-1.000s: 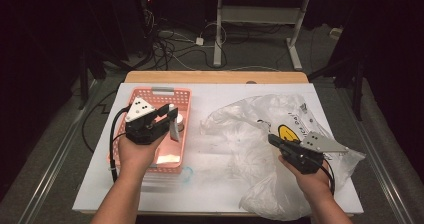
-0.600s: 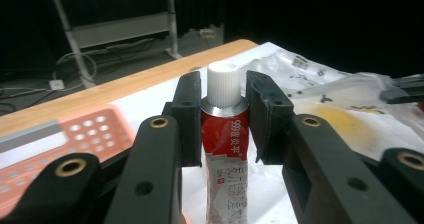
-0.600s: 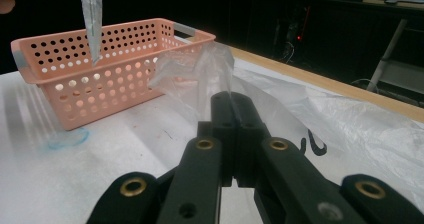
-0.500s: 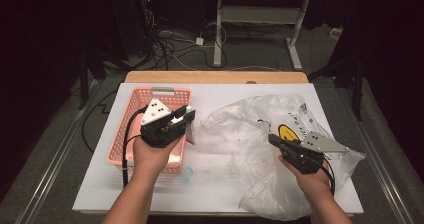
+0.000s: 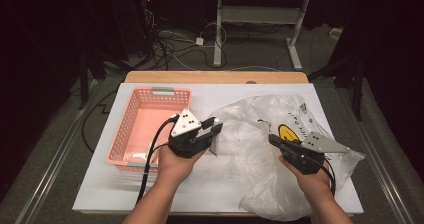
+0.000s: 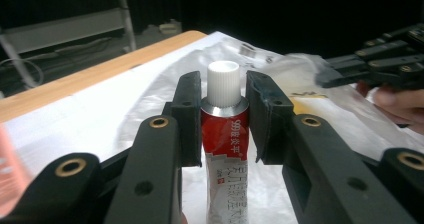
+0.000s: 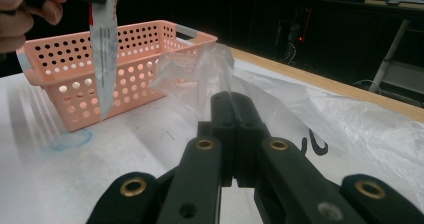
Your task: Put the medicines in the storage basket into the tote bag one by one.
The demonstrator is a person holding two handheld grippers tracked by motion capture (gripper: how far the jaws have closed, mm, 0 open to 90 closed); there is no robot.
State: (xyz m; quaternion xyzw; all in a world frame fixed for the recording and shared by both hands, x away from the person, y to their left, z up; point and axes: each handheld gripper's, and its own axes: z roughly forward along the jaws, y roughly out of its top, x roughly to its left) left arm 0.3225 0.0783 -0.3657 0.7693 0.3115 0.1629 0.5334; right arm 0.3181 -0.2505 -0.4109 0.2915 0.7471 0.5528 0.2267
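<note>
A tube (image 6: 222, 134) with a white cap and a red and silver label stands between the jaws of my left gripper (image 6: 222, 109), which is shut on it just below the cap. Seen from the high view, that gripper (image 5: 214, 128) hovers between the pink basket (image 5: 150, 96) and the left edge of a crumpled clear plastic bag (image 5: 260, 119). The tube (image 7: 102, 49) hangs down in front of the basket (image 7: 135, 59) in the right gripper view. My right gripper (image 5: 272, 139) rests on the bag's right part, jaws shut on a fold of the film (image 7: 195, 79).
A white sheet (image 5: 100, 184) covers the table, with a wooden edge (image 5: 215, 77) at the back. The bag carries a yellow smiley print (image 5: 286, 132). A faint blue mark (image 7: 70, 139) lies on the sheet near the basket. Cables and desk legs stand on the floor beyond.
My left gripper has carried the tube rightward, from over the basket to the bag's left edge. The right gripper has stayed where it was.
</note>
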